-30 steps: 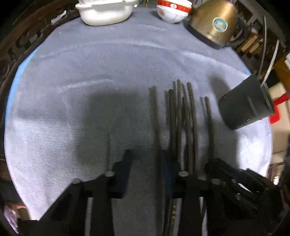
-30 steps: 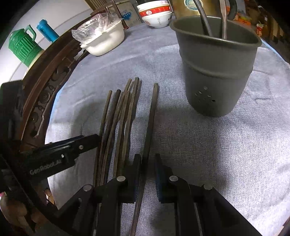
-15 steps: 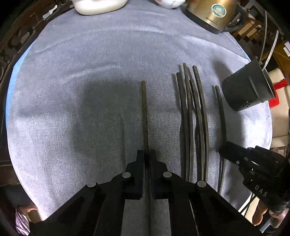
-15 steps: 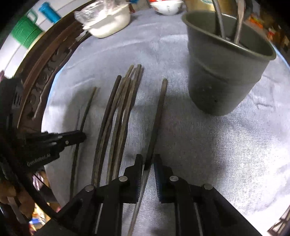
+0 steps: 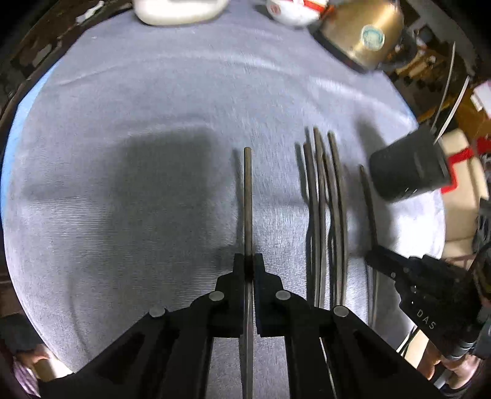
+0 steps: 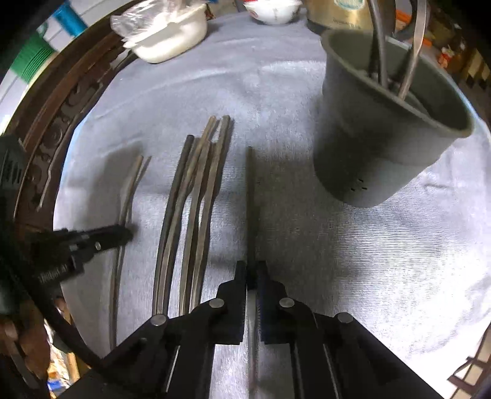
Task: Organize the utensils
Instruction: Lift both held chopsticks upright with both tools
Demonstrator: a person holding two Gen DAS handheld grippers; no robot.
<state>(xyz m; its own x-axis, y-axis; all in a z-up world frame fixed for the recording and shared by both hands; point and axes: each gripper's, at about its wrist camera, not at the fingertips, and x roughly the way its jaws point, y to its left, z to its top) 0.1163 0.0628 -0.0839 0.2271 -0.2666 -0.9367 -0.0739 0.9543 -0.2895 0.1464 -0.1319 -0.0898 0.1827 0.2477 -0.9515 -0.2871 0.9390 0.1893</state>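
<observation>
Dark chopsticks lie on a grey cloth. My left gripper (image 5: 248,261) is shut on one chopstick (image 5: 247,196), which points away from me, apart from the bundle (image 5: 325,208). My right gripper (image 6: 252,270) is shut on another chopstick (image 6: 250,196), right of the bundle (image 6: 193,196). A dark grey utensil cup (image 6: 383,129) holding utensils stands ahead to the right of it; it also shows in the left wrist view (image 5: 408,172). The left gripper shows in the right wrist view (image 6: 122,234), and the right gripper in the left wrist view (image 5: 371,257).
A white dish (image 6: 172,40), a red-and-white bowl (image 5: 294,12) and a brass kettle (image 5: 365,30) stand at the far edge of the round table (image 6: 61,110). A green jug (image 6: 30,58) sits beyond its carved wooden rim.
My left gripper closed on a chopstick and drew it left, away from the bundle. My right gripper closed on its chopstick, and the view has swung so the cup now looks tilted.
</observation>
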